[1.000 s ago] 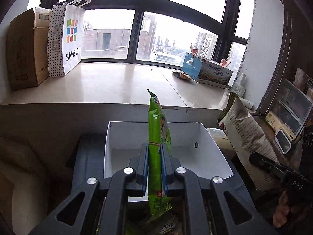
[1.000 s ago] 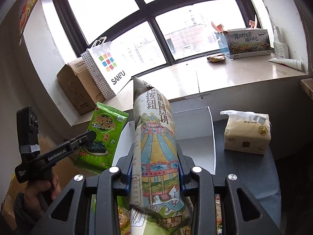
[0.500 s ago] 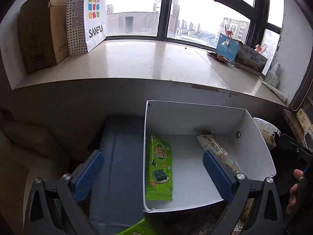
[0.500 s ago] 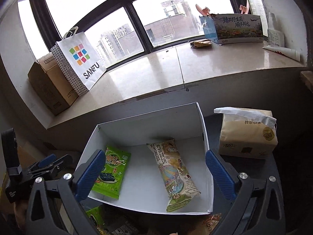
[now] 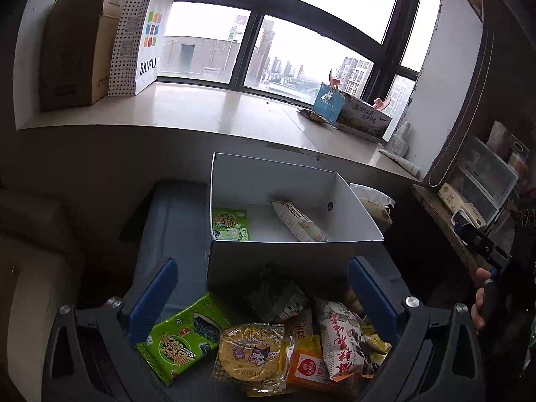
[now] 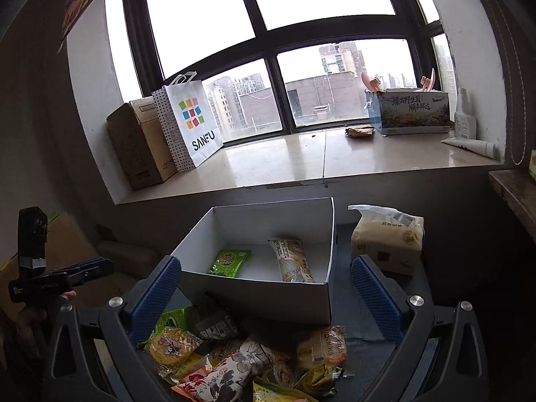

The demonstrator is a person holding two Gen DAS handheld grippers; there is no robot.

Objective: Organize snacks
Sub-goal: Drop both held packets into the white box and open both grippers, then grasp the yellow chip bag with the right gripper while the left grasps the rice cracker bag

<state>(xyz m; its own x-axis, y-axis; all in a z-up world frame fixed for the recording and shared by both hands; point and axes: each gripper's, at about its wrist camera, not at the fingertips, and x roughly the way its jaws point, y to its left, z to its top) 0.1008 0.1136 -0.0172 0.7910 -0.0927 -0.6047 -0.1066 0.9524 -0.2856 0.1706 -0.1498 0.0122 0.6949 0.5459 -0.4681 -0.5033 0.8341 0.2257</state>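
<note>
Filling the frame's centre, a white box [image 6: 268, 298] sits on the blue table [image 5: 174, 227] below a stone windowsill [image 6: 368, 160]; both tools, left tool [image 5: 261, 294] and right tool [image 6: 264, 288], gape empty.

Ahead of me a wide windowsill [image 6: 301, 164] runs under the window. At its left end a brown cardboard box [image 6: 140, 144] touches a white SANFU paper bag [image 6: 189, 120]. Far right stand a printed carton [image 6: 412, 112] and a white tube [image 6: 469, 145]. Below, a tissue pack [image 6: 385, 238] sits.
</note>
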